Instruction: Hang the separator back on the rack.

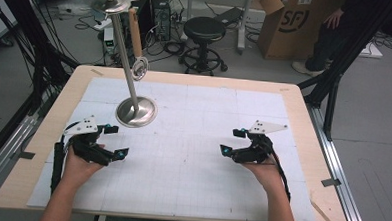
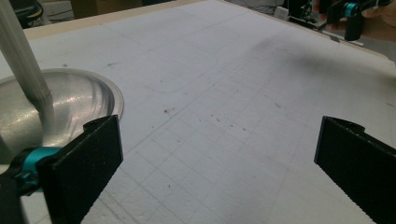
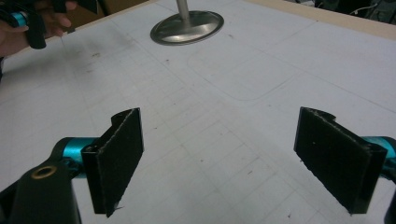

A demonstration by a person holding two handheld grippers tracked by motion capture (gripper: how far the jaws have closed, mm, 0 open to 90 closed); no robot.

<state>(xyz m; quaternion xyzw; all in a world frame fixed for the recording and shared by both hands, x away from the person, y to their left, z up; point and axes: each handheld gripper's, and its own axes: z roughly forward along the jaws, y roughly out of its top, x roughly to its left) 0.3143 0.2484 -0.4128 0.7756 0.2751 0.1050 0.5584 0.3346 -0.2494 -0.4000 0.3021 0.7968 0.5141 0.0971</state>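
Observation:
A metal stand rises from a round base (image 1: 136, 112) on the white gridded mat (image 1: 192, 155), its pole (image 1: 124, 52) leaning up to a small top dish, with a metal ring (image 1: 140, 68) hanging on it. My left gripper (image 1: 116, 141) hovers open just front-left of the base, nothing between its jaws. In the left gripper view (image 2: 217, 135) the base (image 2: 70, 102) lies close by the left jaw. My right gripper (image 1: 232, 141) is open over the mat's right side, apart from the stand. In the right gripper view (image 3: 219, 121) the base (image 3: 187, 28) sits far ahead.
The wooden table (image 1: 302, 145) rims the mat. Behind it stand a black stool (image 1: 204, 31), a cardboard box (image 1: 288, 24) and a person (image 1: 332, 31). Black frame struts and cables flank the table's left and right.

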